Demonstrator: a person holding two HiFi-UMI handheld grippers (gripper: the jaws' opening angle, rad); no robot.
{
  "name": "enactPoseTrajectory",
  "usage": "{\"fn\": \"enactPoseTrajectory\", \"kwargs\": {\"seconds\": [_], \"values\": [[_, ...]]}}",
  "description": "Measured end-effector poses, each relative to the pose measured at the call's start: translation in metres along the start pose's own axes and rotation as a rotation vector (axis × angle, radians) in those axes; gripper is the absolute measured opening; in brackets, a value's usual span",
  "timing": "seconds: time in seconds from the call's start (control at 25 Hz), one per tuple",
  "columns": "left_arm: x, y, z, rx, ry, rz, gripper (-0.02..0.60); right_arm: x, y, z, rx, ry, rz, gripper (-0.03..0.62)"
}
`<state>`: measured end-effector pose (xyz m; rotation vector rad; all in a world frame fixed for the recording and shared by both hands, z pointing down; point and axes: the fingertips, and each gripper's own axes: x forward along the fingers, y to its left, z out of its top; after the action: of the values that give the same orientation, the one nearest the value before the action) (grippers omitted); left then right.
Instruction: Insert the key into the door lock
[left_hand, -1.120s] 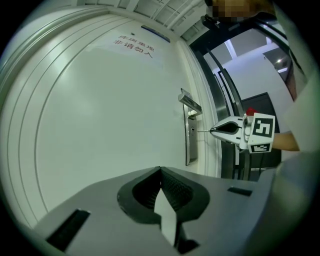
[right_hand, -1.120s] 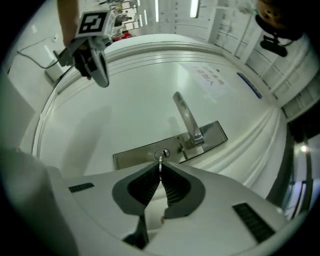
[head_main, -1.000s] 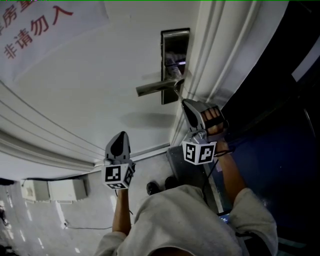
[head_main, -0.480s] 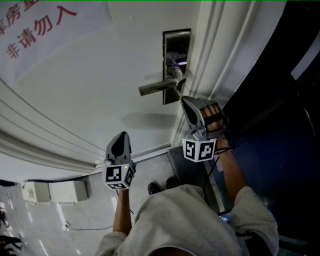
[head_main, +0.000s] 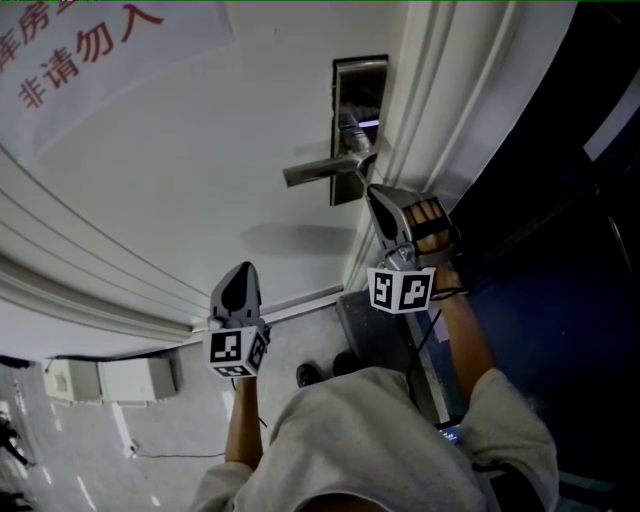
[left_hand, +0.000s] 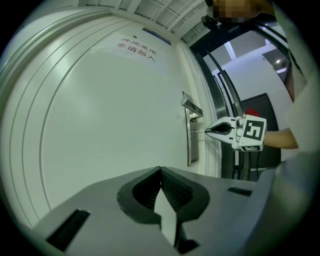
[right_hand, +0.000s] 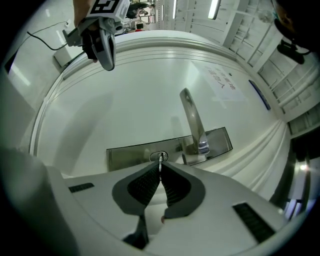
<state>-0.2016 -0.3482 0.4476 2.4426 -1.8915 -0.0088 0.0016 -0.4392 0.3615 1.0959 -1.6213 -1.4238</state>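
With jaws clamped on the thin silver key (left_hand: 200, 131), the right gripper (right_hand: 160, 172) holds its tip at the round keyhole (right_hand: 159, 156) in the brushed-steel lock plate (right_hand: 129, 152), so insertion looks just begun and next needs a straight, level push; the left gripper (left_hand: 161, 170) idles, jaws together, empty.

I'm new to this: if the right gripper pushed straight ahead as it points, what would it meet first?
The key pinched in the right gripper would meet the keyhole in the metal lock plate; its tip seems already at it.
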Motion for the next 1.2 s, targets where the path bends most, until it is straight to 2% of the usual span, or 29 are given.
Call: {"fn": "enactPoseTrajectory", "kwargs": {"seconds": [0.56, 0.72, 1.04, 1.2], "values": [[0.005, -0.002, -0.006, -0.027, 0.026, -0.019, 0.018, 0.008, -0.004, 0.000, 0.011, 0.063, 0.042, 0.029], [0.008, -0.004, -0.005, -0.022, 0.022, -0.028, 0.018, 0.011, -0.006, -0.001, -0.035, 0.106, 0.085, 0.029], [0.011, -0.006, -0.006, -0.026, 0.014, -0.039, 0.018, 0.013, 0.005, 0.002, -0.080, 0.144, 0.029, 0.037], [0.011, -0.004, -0.007, -0.034, 0.014, -0.039, 0.018, 0.018, 0.000, 0.006, -0.084, 0.181, 0.044, 0.029]]}}
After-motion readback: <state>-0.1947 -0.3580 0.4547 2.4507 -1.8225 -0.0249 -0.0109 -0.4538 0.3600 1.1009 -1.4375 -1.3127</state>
